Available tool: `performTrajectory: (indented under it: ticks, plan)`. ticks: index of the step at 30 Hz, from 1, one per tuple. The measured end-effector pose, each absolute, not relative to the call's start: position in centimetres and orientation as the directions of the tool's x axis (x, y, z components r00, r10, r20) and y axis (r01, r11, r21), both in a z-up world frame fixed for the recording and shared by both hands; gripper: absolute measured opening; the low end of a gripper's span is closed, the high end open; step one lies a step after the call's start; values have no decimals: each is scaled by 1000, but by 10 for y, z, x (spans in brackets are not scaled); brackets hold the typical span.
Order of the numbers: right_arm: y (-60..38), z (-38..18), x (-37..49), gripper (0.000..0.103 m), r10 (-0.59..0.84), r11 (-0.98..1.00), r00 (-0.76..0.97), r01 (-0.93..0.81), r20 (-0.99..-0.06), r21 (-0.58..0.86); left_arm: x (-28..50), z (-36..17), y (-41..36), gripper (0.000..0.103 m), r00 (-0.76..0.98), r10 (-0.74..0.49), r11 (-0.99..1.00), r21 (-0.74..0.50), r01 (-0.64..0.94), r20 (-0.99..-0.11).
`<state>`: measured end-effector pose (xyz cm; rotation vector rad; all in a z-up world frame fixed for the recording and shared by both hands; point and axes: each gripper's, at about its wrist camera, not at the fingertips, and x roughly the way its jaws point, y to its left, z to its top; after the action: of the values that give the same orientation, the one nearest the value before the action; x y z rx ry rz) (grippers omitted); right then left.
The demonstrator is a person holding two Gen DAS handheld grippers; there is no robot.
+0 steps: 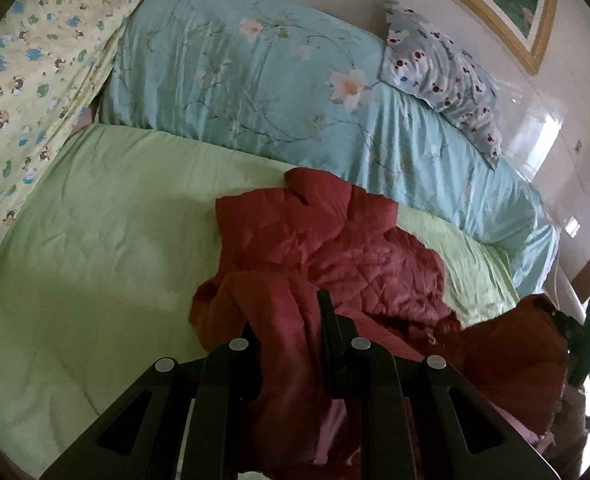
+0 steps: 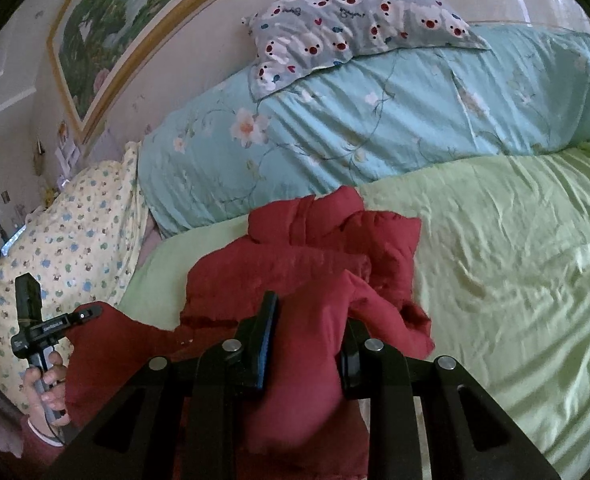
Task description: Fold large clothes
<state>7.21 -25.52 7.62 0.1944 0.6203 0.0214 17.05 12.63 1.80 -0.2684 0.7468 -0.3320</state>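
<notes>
A dark red quilted jacket (image 1: pixel 335 248) lies crumpled on the light green bedsheet (image 1: pixel 95 240). My left gripper (image 1: pixel 291 320) is shut on a fold of the red jacket at its near edge. My right gripper (image 2: pixel 311 320) is shut on another bunch of the same red jacket (image 2: pixel 315 248), which fills the gap between its black fingers (image 2: pixel 265 328). The left gripper also shows in the right wrist view (image 2: pixel 83 314) at the far left, held by a hand and clamped on the jacket's edge. The jacket hangs between the two grippers.
A rolled light blue floral duvet (image 1: pixel 255 80) lies along the wall behind the jacket. A bear-print pillow (image 2: pixel 355 12) rests on it. A yellow patterned quilt (image 1: pixel 35 80) is piled at one end. A framed painting (image 2: pixel 115 20) hangs on the wall.
</notes>
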Motion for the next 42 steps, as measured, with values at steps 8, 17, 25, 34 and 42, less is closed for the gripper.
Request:
performTrajectory:
  ticks: [8, 17, 25, 34, 42]
  plan:
    - [-283, 77, 107, 24, 113, 956, 820, 64, -561, 286, 218, 24, 112, 16, 687, -365, 916, -374, 144, -629]
    - [-313, 73, 151, 24, 109, 927, 820, 120, -562, 356, 291, 15, 107, 16, 665, -355, 903, -425, 62, -657]
    - [-348, 54, 204, 24, 82, 879, 806, 219, -587, 423, 373, -7, 96, 16, 639, -344, 892, -452, -6, -688]
    - [-376, 18, 261, 25, 23, 853, 769, 318, -639, 414, 460, -57, 78, 17, 596, -302, 908, -416, -59, -744]
    - [-392, -14, 300, 28, -27, 836, 755, 376, -656, 399, 514, -102, 57, 21, 597, -290, 913, -403, -61, -748]
